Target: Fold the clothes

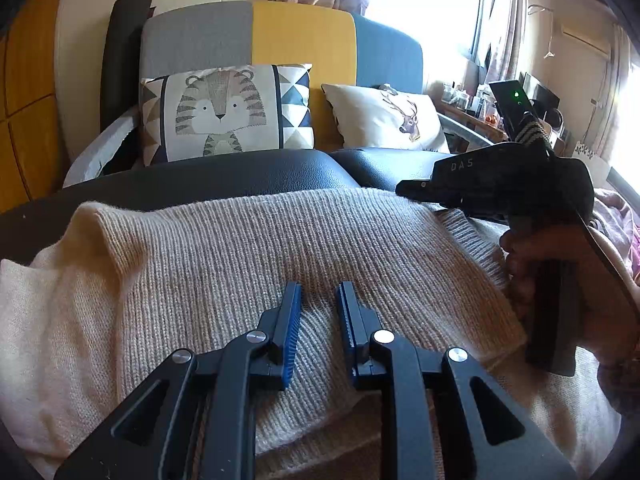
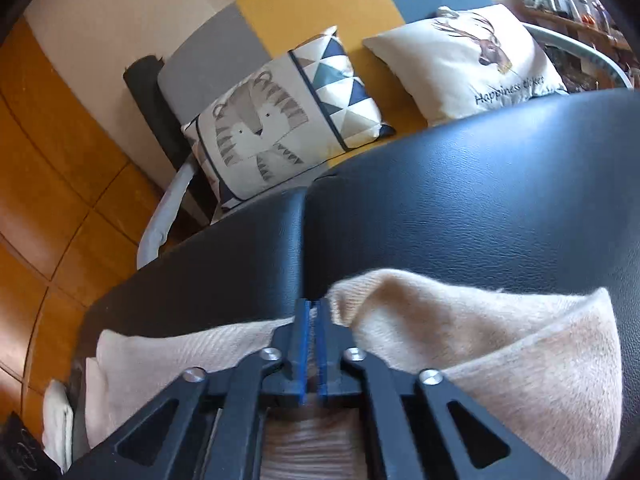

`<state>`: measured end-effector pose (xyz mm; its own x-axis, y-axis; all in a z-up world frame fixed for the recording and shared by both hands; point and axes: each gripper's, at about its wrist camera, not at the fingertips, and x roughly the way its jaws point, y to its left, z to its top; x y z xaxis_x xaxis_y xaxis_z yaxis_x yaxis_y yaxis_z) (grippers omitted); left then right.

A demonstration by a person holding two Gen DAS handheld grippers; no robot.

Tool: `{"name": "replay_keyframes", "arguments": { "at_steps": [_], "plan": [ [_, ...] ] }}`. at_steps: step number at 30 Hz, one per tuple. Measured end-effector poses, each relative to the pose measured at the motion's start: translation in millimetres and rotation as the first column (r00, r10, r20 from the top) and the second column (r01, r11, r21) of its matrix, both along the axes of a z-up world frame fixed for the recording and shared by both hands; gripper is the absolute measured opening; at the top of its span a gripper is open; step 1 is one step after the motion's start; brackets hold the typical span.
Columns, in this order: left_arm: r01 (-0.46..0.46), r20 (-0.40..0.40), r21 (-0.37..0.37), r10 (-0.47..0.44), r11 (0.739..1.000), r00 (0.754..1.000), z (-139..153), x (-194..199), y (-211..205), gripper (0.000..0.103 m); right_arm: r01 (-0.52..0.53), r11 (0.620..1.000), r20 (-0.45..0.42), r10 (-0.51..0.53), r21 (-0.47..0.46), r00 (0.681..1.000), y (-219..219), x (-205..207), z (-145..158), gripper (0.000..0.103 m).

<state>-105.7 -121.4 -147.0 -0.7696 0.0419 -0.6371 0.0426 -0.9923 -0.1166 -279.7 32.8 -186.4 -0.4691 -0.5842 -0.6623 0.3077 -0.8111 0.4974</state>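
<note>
The ribbed beige knit sweater [image 1: 248, 248] lies across the black leather seat [image 2: 480, 184], its near edge cut off below both views, with the left claw [image 1: 318, 300] parted and empty above it and the right claw [image 2: 314, 320] pinched nearly closed on a fold.

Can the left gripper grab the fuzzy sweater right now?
Probably yes. The left gripper hangs open right over the beige sweater, and nothing lies between its fingers and the knit.
</note>
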Motion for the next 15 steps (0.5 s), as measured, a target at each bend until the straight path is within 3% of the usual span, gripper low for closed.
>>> {"name": "replay_keyframes", "arguments": {
  "at_steps": [8, 11, 15],
  "plan": [
    [0.000, -0.002, 0.006, 0.000, 1.000, 1.000, 0, 0, -2, 0.021, 0.090, 0.996, -0.015, -0.091, -0.028, 0.996, 12, 3, 4, 0.002],
    [0.001, -0.002, 0.008, -0.001, 1.000, 1.000, 1, 0, -2, 0.021, -0.004, 0.997, -0.055, 0.000, -0.072, 0.998, 0, 32, 20, 0.014],
    [0.002, -0.001, 0.017, -0.002, 1.000, 1.000, 1, 1, -4, 0.021, -0.133, 0.983, -0.113, 0.119, -0.125, 0.986, -15, 71, 42, 0.017]
  ]
}}
